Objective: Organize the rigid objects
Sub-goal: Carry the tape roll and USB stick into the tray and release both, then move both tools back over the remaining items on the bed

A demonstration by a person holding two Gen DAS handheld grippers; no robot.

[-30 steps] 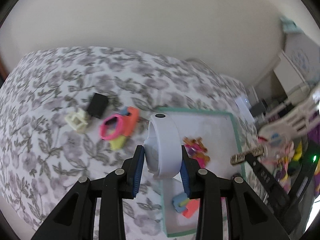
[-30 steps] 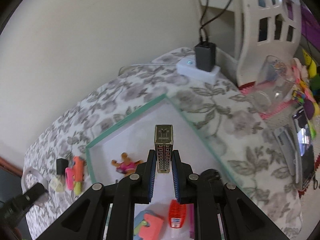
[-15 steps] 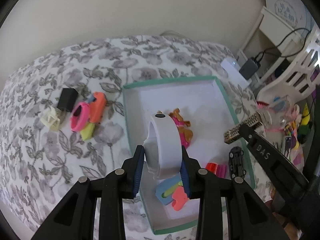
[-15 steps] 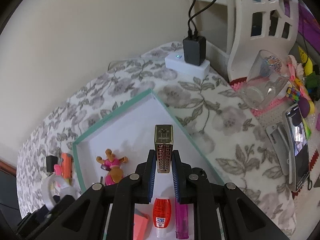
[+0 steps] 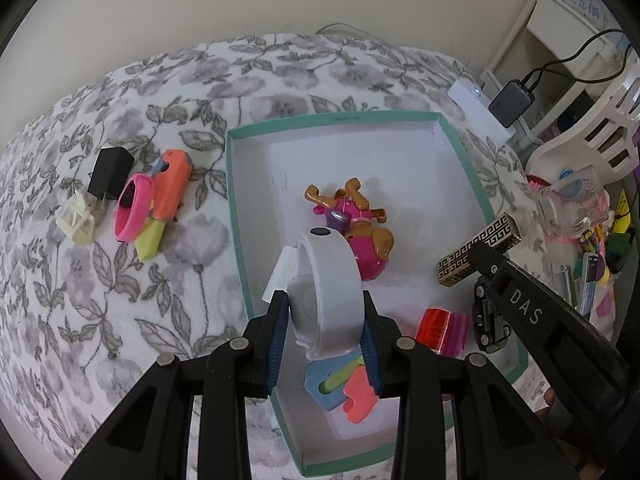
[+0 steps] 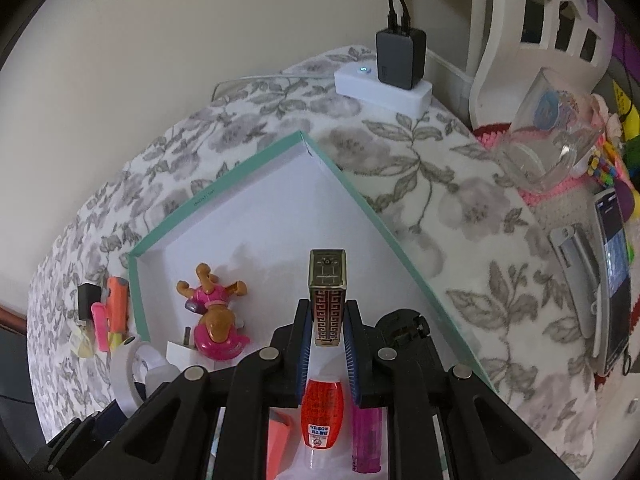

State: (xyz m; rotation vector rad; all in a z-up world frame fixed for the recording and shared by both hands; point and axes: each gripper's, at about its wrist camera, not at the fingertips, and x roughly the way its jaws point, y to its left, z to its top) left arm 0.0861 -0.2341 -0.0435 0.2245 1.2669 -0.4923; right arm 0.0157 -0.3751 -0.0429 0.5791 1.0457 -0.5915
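As both hands have sunk toward the box over the last second, each load now hangs above its white floor rather than above the bedspread.

Nearest the lens in the left wrist view, the left claw (image 5: 325,330) is clamped on a pale grey rounded plastic band with a dark button on top (image 5: 326,292), its blue pads pressing both flanks. A second ago this claw stood over the box's left wall, with the floral bedspread (image 5: 120,300) filling most of the frame; the box now sits squarely beneath it. Just under the band lie a blue and coral flat plastic piece (image 5: 344,388) and, a little farther, a pink and brown toy dog figure (image 5: 356,228).

In the right wrist view, the right claw (image 6: 327,344) is gripping a gold rectangular case with a dark key pattern (image 6: 326,300), upright between the pads. Below it rest a red oval bottle (image 6: 322,412) and a purple translucent lighter (image 6: 366,440).

The shallow white cardboard box with a teal rim (image 5: 236,216) is judged the collecting point; both items appear ready for release.

Farther off, at left of the left wrist view, a black cube-shaped plug adapter (image 5: 110,174), a pink plastic ring (image 5: 134,208) and an orange block (image 5: 172,188) remain uncollected on the bed.
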